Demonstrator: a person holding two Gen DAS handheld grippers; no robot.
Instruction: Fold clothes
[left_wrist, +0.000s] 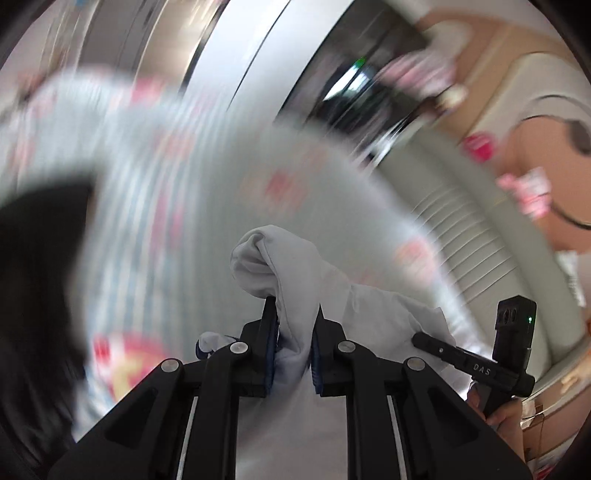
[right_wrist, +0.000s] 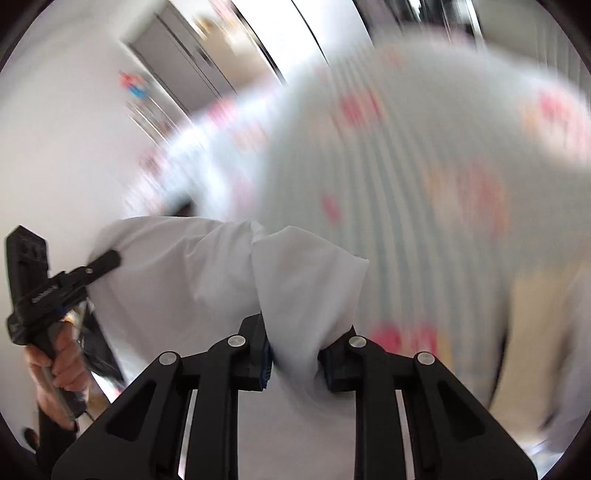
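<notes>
Though smeared by motion farther out, sharp enough up close. Nearest in the left wrist view: left gripper (left_wrist: 295, 304), jaws drawn in tight on a bunched fold of the white garment (left_wrist: 291, 273), blue pads pressing the cloth from both sides. Rises in a rounded hump above the fingertips, then drapes away rightward toward the right gripper (left_wrist: 421, 339), seen side-on near the right edge with a small green light lit. Gripped from below by the right hand (left_wrist: 506, 413), only partly in view.

Nearest in the right wrist view: same right gripper from behind, jaws likewise clamped onto a thick gather of the white cloth, pads half buried in it. Stretches off to the left as a creased span, reaching toward the black body of the left gripper at the left edge, held there by the left hand (right_wrist: 61, 363). Held up between the two grippers, one pinch at each end.

Farther back in both views: pale striped fabric (left_wrist: 177, 192) with pink and red prints, heavily blurred, spread wide behind the garment. Cannot tell whether sheet or clothing. Beyond that, white wall (right_wrist: 55, 147), a dark patch (left_wrist: 37, 258) at the left of the left wrist view, and room fittings too smeared to name
</notes>
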